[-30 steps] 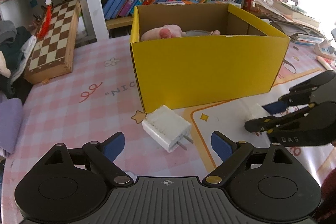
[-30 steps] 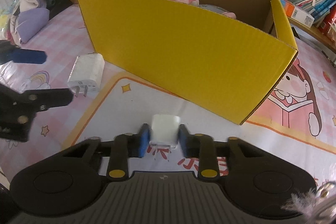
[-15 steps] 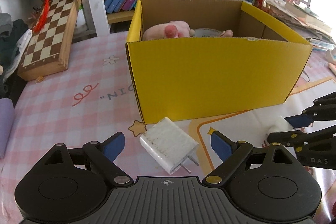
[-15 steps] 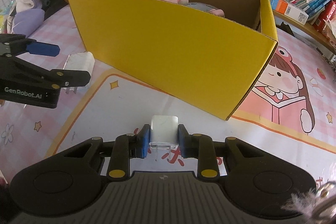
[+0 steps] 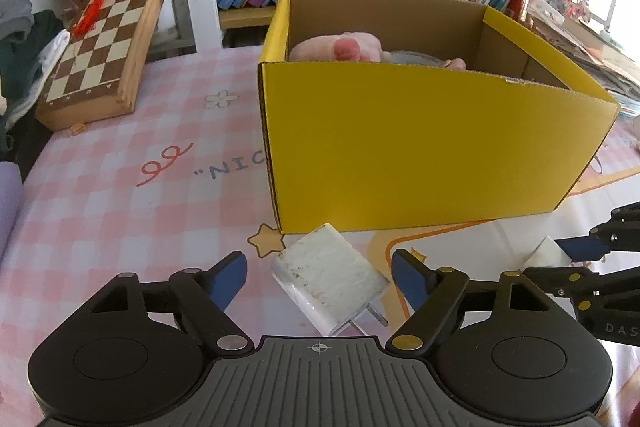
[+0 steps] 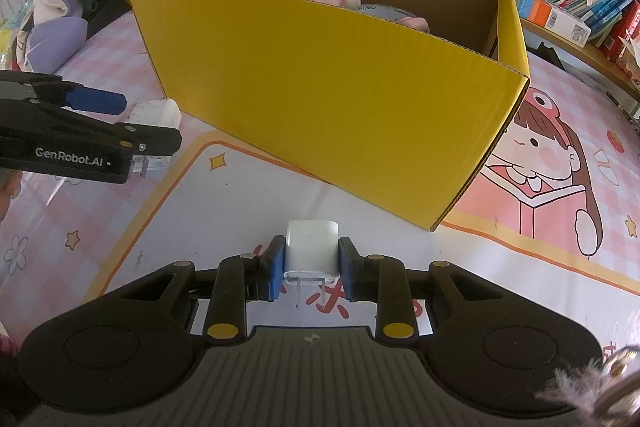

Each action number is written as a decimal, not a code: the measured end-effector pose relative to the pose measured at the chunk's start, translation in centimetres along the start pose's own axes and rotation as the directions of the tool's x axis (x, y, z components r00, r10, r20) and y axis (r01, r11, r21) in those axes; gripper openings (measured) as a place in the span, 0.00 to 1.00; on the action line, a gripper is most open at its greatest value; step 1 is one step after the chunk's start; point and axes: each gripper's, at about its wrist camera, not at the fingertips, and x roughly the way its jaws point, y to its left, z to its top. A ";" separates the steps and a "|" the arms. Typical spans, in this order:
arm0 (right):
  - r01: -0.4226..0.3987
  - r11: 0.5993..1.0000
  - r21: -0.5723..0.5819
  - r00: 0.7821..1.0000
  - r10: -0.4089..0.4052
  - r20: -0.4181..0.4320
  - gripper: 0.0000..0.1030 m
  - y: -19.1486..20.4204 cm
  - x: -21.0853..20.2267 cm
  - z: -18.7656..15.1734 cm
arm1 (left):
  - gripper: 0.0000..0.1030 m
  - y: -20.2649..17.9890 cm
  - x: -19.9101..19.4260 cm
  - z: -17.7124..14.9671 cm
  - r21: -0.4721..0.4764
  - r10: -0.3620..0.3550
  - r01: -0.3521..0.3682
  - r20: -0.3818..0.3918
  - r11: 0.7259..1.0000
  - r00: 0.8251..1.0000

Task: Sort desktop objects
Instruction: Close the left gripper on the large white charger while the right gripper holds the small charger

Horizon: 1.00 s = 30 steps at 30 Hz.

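Both grippers (image 5: 319, 277) (image 6: 307, 263) — tilted downward

Left tool (image 5: 319, 277) angled downward, jaws just closing, right tool (image 6: 311, 263) clamped

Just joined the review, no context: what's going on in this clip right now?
A person with two handheld grippers is clearing a desk into a yellow box, which already holds a pink plush toy. The right gripper is clamped on a small white charger cube in front of the box. The left gripper has been closing around a larger white plug adapter lying on the table; its pads do not touch it yet.
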 end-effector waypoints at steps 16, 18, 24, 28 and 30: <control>0.010 1.000 0.008 1.000 -0.010 -0.001 0.25 0.1 0.0 0.0 | 0.59 0.0 0.6 -0.7 0.036 -0.019 0.021 -0.039 0.999 0.999; 0.011 1.000 0.010 1.000 -0.011 -0.001 0.26 0.2 0.0 0.0 | 0.54 0.0 0.4 -0.9 0.036 -0.023 0.025 -0.037 0.999 0.999; 0.020 1.000 0.015 1.000 -0.020 -0.004 0.25 0.4 -0.1 0.0 | 0.46 0.5 -0.1 -1.2 0.040 -0.041 0.042 -0.040 0.998 0.998; 0.026 0.999 0.023 1.000 -0.026 -0.006 0.24 0.6 -0.1 -0.1 | 0.46 0.8 -0.7 -1.5 0.037 -0.053 0.055 -0.042 0.998 0.998; 0.030 0.999 0.028 1.000 -0.029 -0.007 0.24 0.7 -0.2 -0.1 | 0.46 0.9 -1.2 -1.6 0.039 -0.056 0.057 -0.037 0.998 0.998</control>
